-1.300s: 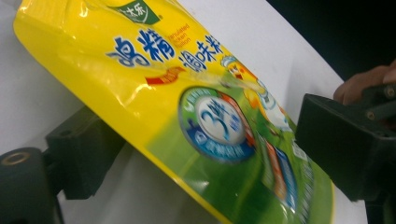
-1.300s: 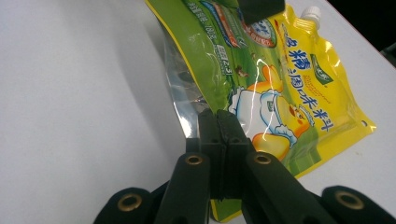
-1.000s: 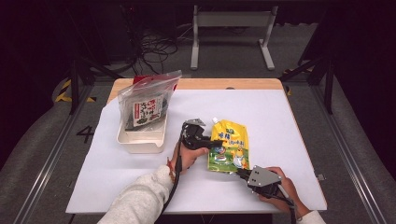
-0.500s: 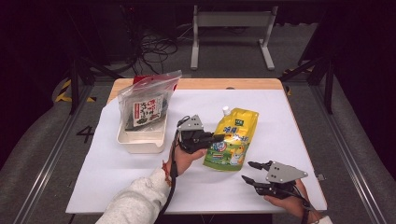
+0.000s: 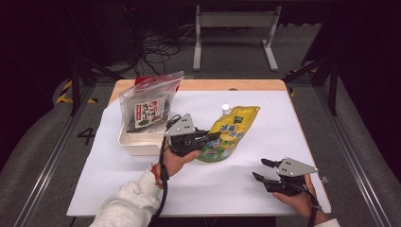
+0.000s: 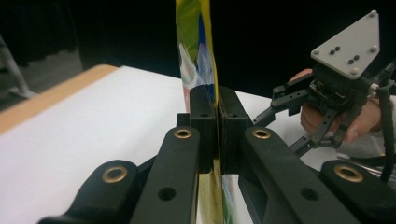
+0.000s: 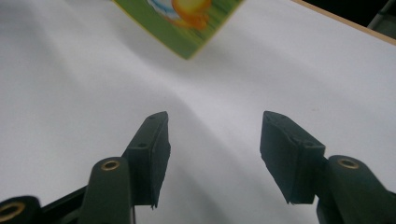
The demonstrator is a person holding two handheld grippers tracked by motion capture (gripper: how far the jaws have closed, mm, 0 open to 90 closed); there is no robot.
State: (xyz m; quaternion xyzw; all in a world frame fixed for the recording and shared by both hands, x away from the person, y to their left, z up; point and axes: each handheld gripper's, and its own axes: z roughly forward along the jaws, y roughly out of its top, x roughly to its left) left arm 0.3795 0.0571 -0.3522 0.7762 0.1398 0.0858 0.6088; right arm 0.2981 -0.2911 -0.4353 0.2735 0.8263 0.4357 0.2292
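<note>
The glossy yellow-green spouted pouch [image 5: 230, 133] lies flat at the white worktop's [image 5: 293, 127] centre, its thin lower edge clamped in the left tool [image 5: 211, 137]. At five o'clock, the right tool [image 5: 261, 170] hovers with black blocky jaws apart. At ten o'clock, a crinkly clear bag [image 5: 148, 106] stands in a white rectangular tub [image 5: 137, 143].

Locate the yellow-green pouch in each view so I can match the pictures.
High view: pouch lies mid-table, its lower edge clamped by the left gripper.
Left gripper view: pouch rises edge-on at centre, pinched between the jaws.
Right gripper view: one pouch corner at top centre, beyond the open jaws.
Shared landmark: the white table.
</note>
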